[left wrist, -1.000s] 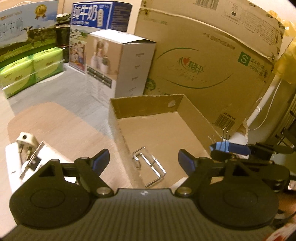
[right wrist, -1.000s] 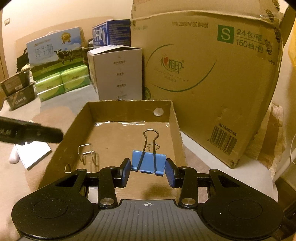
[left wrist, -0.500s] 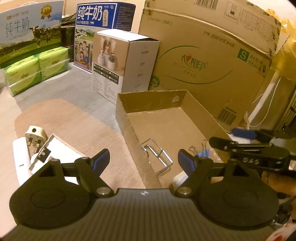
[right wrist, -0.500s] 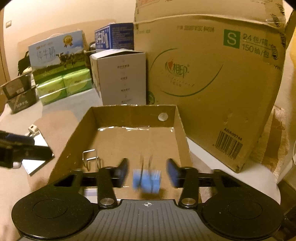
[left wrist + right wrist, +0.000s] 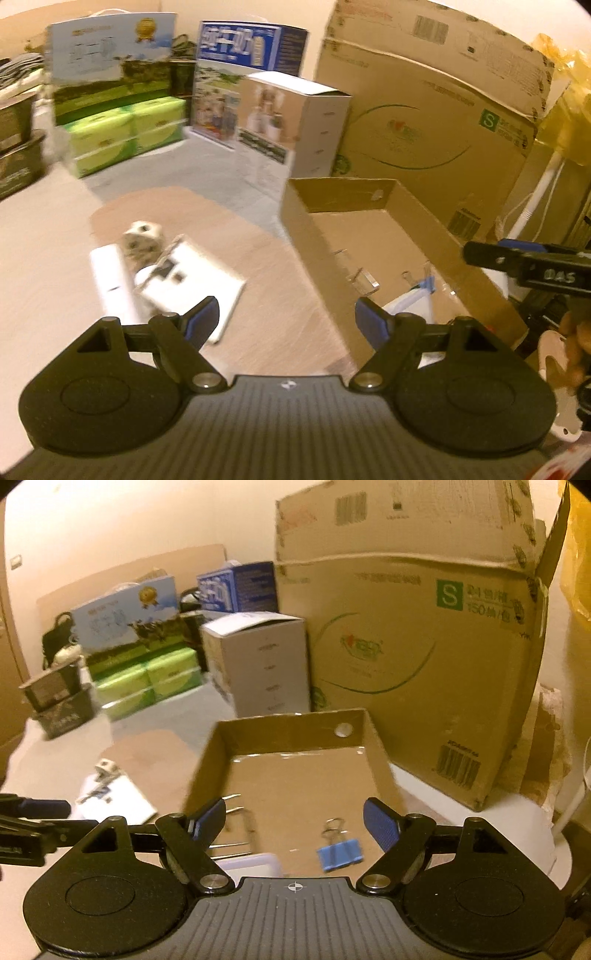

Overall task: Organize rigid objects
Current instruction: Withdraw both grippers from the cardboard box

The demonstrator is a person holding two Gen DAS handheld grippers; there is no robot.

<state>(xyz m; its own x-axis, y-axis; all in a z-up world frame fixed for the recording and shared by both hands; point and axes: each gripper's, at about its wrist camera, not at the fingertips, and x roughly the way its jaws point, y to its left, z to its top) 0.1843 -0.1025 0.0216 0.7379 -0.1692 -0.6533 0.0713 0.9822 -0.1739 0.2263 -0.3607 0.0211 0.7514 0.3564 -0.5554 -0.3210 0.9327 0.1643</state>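
An open shallow cardboard tray [image 5: 380,760] [image 5: 295,218] sits on the table. A blue binder clip [image 5: 339,853] lies on its floor, next to a bent metal wire piece [image 5: 236,823] and a white plastic item [image 5: 255,862]. My right gripper [image 5: 293,821] is open and empty above the tray's near end. My left gripper [image 5: 287,325] is open and empty, left of the tray. Ahead of it lie a white plug adapter [image 5: 142,236], a white bar [image 5: 109,277] and a white card [image 5: 199,284].
A large brown carton [image 5: 406,657] stands behind the tray, with a white box [image 5: 258,664], green tissue packs [image 5: 147,679] and milk cartons [image 5: 122,616] further left. A white pole [image 5: 543,192] stands at the right.
My right gripper opened and dropped the blue binder clip into the tray, then drew back. My left gripper swung left toward the plug adapter and card.
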